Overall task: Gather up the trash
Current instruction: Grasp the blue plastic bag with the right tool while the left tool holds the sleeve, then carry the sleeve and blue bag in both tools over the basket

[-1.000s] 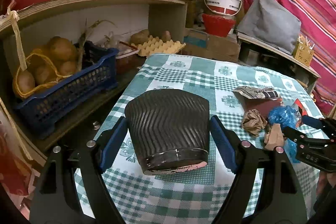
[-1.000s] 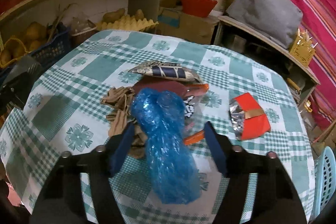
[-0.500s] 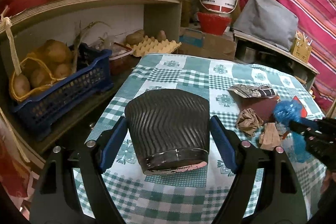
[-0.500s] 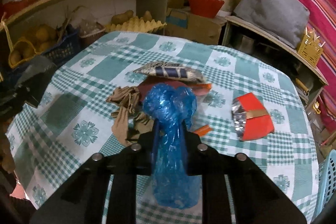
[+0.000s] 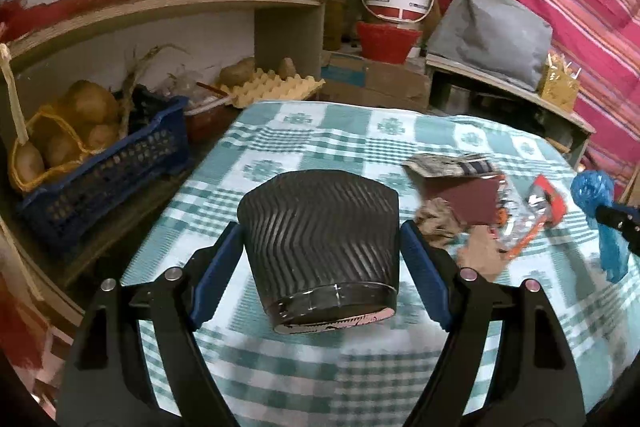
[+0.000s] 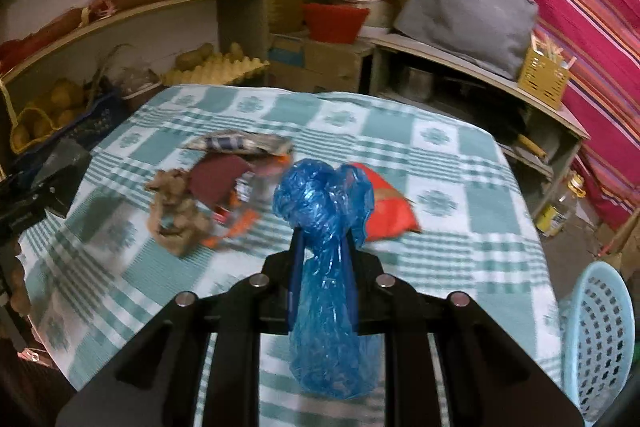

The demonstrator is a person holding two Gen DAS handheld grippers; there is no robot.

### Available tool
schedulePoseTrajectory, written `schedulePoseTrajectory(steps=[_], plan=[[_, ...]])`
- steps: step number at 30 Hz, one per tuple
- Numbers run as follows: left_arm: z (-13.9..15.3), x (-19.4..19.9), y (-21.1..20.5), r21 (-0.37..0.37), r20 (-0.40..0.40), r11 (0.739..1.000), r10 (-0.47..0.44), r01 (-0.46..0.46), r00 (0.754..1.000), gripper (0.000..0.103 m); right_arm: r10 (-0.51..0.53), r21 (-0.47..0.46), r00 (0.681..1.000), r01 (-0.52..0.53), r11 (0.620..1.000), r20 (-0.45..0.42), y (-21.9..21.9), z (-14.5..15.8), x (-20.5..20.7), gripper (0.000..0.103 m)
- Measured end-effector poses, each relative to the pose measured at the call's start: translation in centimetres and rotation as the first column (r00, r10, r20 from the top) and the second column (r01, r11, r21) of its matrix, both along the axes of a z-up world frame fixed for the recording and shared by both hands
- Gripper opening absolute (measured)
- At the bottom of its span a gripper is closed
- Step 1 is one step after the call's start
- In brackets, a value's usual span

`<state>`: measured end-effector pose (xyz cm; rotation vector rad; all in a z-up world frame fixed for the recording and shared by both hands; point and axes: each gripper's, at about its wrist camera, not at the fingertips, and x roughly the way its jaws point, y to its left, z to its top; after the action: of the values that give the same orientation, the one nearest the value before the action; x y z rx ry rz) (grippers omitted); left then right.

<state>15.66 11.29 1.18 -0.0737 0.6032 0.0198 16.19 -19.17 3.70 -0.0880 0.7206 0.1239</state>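
My left gripper is shut on a black ribbed cup, held tilted above the checked tablecloth. My right gripper is shut on a crumpled blue plastic bag, which hangs off the table between its pads. That blue bag also shows at the right edge of the left wrist view. On the cloth lie crumpled brown paper, a maroon wrapper, a striped wrapper, clear plastic with orange trim and a red-orange packet.
A light blue perforated basket stands low beside the table's right edge. Left of the table are shelves with a blue crate of netted potatoes and an egg tray. Buckets, boxes and a striped pink cloth fill the back.
The right gripper's jaws closed on the blue bag, lifted it off the cloth and carried it to the right. The left gripper drifted slightly with the cup still in it.
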Motion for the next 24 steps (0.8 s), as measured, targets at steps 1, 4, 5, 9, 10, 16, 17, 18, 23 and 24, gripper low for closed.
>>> schedulePoseTrajectory(steps=[1,4,5,9,10,16,17,18,23,24], plan=[[0.1,-0.2,-0.5,-0.012,0.002,1.0,-0.002,0.002,1.0,0.078,-0.006,-0.001,1.0,0.006,1.0,0.001,-0.8,0.0,-0.3,0.019],[0.5,-0.6,-2.2,-0.005,0.01,1.0,-0.008,0.008,1.0,0.078,-0.027,0.0,1.0,0.027,1.0,0.004,-3.2,0.3,-1.0,0.019],[0.8,-0.8,-3.1,-0.002,0.013,1.0,-0.012,0.012,1.0,0.078,-0.033,0.002,0.999,0.033,0.999,0.006,-4.0,0.4,-1.3,0.019],[1.6,-1.3,-5.3,-0.027,0.016,0.999,-0.024,0.025,1.0,0.078,-0.062,0.009,0.998,0.061,0.998,0.016,-7.4,0.9,-2.4,0.019],[1.8,-1.4,-6.3,-0.032,0.017,0.999,-0.036,0.036,0.999,0.078,-0.071,0.016,0.997,0.071,0.997,0.019,-8.4,1.0,-2.7,0.019],[2.4,-1.9,-11.7,-0.003,0.024,0.996,-0.089,0.089,0.996,0.078,-0.151,0.052,0.988,0.149,0.987,0.031,-14.5,1.6,-4.8,0.019],[2.5,-2.0,-12.6,-0.002,0.023,0.995,-0.099,0.099,0.995,0.078,-0.158,0.053,0.987,0.156,0.986,0.033,-15.1,1.7,-5.1,0.019],[2.6,-2.0,-13.5,0.0,0.023,0.994,-0.109,0.109,0.994,0.078,-0.172,0.053,0.984,0.17,0.984,0.038,-16.3,1.9,-5.6,0.019],[3.2,-2.2,-19.0,0.012,0.026,0.984,-0.176,0.176,0.984,0.078,-0.24,0.059,0.97,0.237,0.97,0.049,-21.7,2.6,-7.8,0.019],[3.4,-2.3,-20.4,0.013,0.031,0.981,-0.194,0.194,0.981,0.078,-0.25,0.059,0.967,0.247,0.967,0.049,-22.4,2.6,-8.1,0.019]])
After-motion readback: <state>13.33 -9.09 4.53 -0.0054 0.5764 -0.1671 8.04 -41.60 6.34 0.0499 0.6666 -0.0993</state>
